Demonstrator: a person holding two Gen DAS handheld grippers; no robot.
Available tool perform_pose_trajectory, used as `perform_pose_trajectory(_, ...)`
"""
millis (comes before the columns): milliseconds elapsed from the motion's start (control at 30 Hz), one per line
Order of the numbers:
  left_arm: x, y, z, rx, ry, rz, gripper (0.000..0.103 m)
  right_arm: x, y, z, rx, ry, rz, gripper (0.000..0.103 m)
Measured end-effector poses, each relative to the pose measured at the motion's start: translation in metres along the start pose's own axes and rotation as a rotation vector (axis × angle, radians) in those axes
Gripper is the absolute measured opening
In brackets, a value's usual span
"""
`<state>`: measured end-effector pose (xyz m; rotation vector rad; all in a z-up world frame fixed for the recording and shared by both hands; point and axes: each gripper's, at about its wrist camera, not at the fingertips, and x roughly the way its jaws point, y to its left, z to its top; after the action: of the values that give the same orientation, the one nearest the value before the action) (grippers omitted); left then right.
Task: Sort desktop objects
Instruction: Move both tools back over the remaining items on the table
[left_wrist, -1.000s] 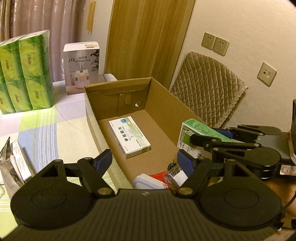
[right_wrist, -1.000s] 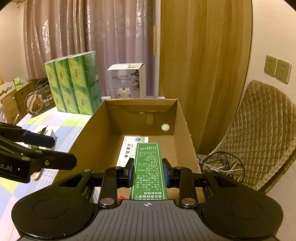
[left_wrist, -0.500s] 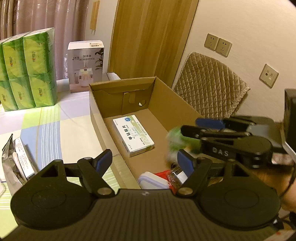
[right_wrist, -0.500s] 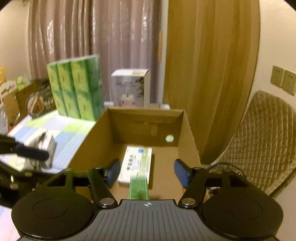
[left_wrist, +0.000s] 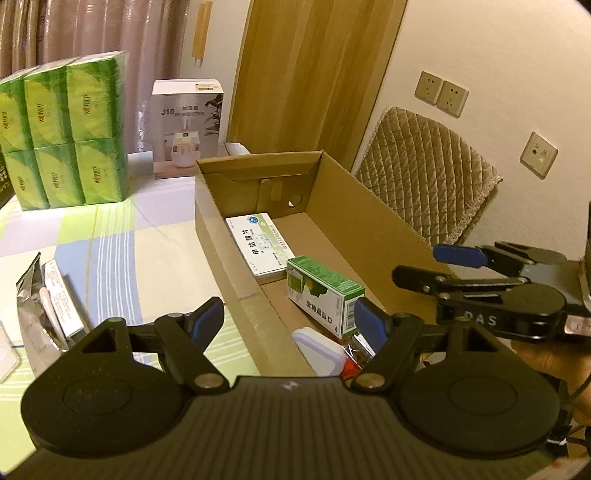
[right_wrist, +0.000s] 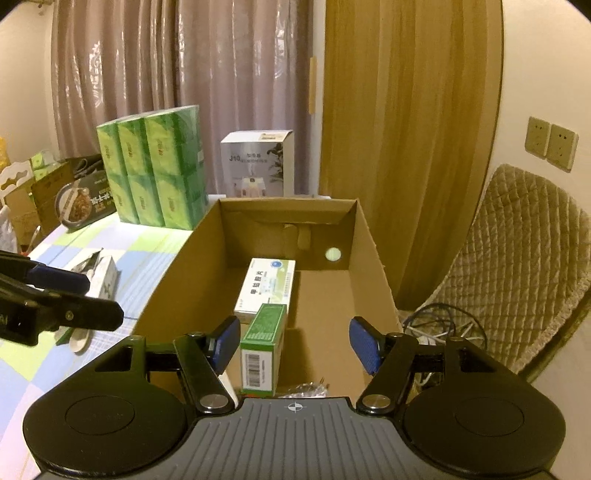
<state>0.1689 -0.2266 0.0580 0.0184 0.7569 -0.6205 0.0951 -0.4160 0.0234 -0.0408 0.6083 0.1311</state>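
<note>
Right wrist view: green box lies lengthwise along cardboard box.

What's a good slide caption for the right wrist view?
Right hand-held gripper opening above a cardboard box, green medicine box lying inside beside a white one.

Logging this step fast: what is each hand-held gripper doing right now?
Left hand-held gripper: open, holding nothing.
Right hand-held gripper: jaws opening, holding nothing; the green medicine box lies free in the cardboard box.

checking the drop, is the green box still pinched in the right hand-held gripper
No, the green box stands free in the cardboard box, clear of the right hand-held gripper's opening jaws.
</note>
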Motion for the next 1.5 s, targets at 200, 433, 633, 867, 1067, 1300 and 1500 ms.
perform_pose_trajectory(200,-0.022,0.011,-0.010,-0.029,-0.018,0.013,0.077,-0.018,0.017,-0.005,-0.005,-0.009,0.015,0.074)
perform_pose_trajectory(433,-0.052,0.031,-0.032,-0.074,-0.033,0.046,0.079,-0.032,0.043,-0.010,-0.028,-0.009,0.042,0.077)
perform_pose_trajectory(633,-0.079,0.057,-0.058,-0.113,-0.028,0.091,0.079,-0.043,0.068,-0.010,-0.059,-0.011,0.074,0.079)
perform_pose_trajectory(867,-0.109,0.098,-0.087,-0.166,-0.023,0.173,0.079,-0.052,0.101,-0.008,-0.080,-0.031,0.125,0.085)
perform_pose_trajectory(1067,-0.130,0.126,-0.105,-0.213,-0.034,0.224,0.081,-0.056,0.133,-0.012,-0.130,-0.033,0.177,0.091)
perform_pose_trajectory(1300,-0.143,0.145,-0.117,-0.178,-0.021,0.272,0.086,-0.052,0.160,-0.013,-0.168,-0.025,0.206,0.092)
perform_pose_trajectory(1500,-0.147,0.163,-0.123,-0.140,-0.005,0.299,0.088,-0.043,0.181,-0.010,-0.200,-0.018,0.229,0.093)
